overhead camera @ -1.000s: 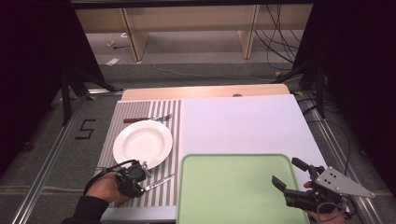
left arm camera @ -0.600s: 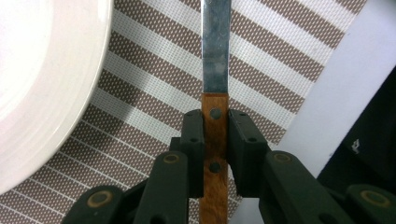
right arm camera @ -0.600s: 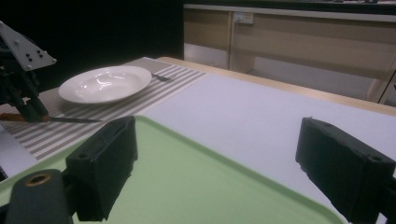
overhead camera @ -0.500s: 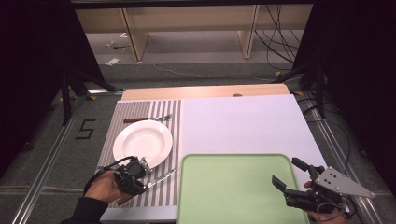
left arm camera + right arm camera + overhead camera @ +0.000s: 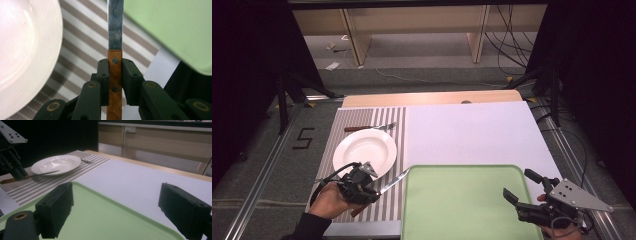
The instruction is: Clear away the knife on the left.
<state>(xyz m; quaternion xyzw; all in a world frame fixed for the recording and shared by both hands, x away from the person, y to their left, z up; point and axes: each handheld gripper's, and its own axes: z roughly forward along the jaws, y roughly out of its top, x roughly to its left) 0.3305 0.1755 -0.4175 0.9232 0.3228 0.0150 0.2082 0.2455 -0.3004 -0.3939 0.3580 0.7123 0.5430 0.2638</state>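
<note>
Left tongs: the left gripper (image 5: 371, 189) was clamped on the wooden handle of a knife (image 5: 115, 50), one jaw on each side of the handle, just behind the first rivet.
Right tongs: the right gripper (image 5: 120, 210) stood with its jaws wide apart, holding nothing, at the near right corner of the green tray (image 5: 464, 200).
Change: against the picture a second ago, the left hand (image 5: 329, 199) had slid a little down and toward the near edge of the striped mat (image 5: 362, 120), and the knife had gone with it; the blade tip, earlier short of the tray, now lay at the tray's left rim.
Unchanged: the right gripper, the white plate (image 5: 364, 157) and the fork (image 5: 368, 128) beyond it lay as before.
Meaning: I judged that the knife was in the middle of being laid down to the right of the plate, in the strip of mat between plate and tray; the grip had not been let go, so the placing was not done.
Knife position: low over the mat, just beside the plate's near right edge, blade pointing away and toward the tray; whether it touched the mat I could not tell.
Left hand pose: palm under the gripper, wrist turned so the jaws pointed up and right across the mat.
Right hand pose: low behind the tray, jaws aimed forward over it, idle.
</note>
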